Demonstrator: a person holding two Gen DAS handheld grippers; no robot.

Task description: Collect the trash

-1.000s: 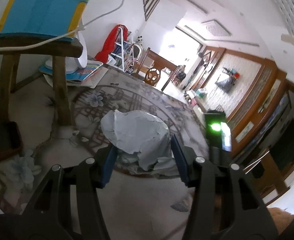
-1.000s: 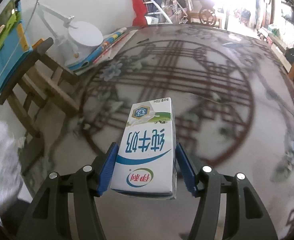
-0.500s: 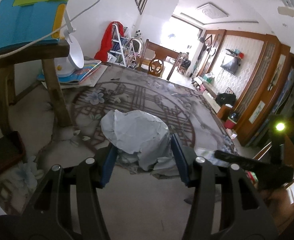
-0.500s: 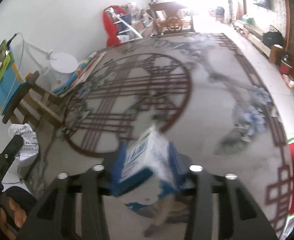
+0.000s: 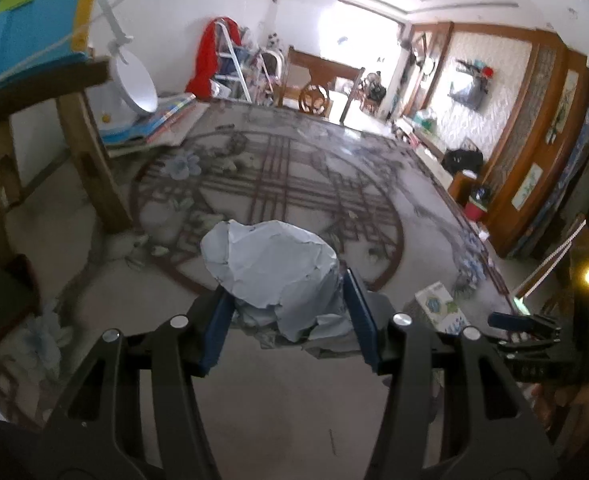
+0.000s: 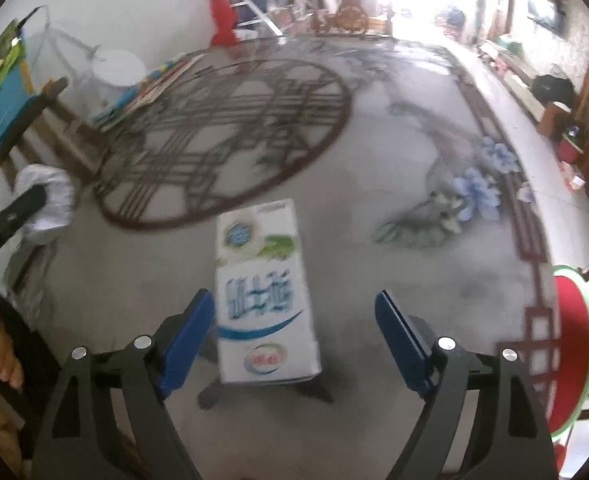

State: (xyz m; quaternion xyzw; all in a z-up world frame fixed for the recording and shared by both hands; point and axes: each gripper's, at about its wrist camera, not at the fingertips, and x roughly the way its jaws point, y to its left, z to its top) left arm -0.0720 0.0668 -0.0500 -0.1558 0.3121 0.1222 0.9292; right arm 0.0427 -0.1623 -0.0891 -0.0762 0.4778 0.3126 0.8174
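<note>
My left gripper (image 5: pixel 288 328) is shut on a crumpled grey-white paper wad (image 5: pixel 272 268) and holds it above the floor. My right gripper (image 6: pixel 294 330) is open; a white and blue milk carton (image 6: pixel 264 296) sits between its spread blue pads (image 6: pixel 186 334), free of both, low over the patterned floor. The carton (image 5: pixel 440 308) and the right gripper (image 5: pixel 534 330) also show at the right of the left wrist view. The paper wad (image 6: pixel 50 200) shows at the left of the right wrist view.
A wooden stool (image 5: pixel 34 128) carrying a blue stand is at the left. A white lamp (image 5: pixel 134 88) and books lie by the wall. A round red and green object (image 6: pixel 574 344) sits at the right edge. Chairs and a red cloth stand far back.
My right gripper has opened and let go of the milk carton, after swinging right and down. My left gripper keeps hold of the paper wad and has turned a little right.
</note>
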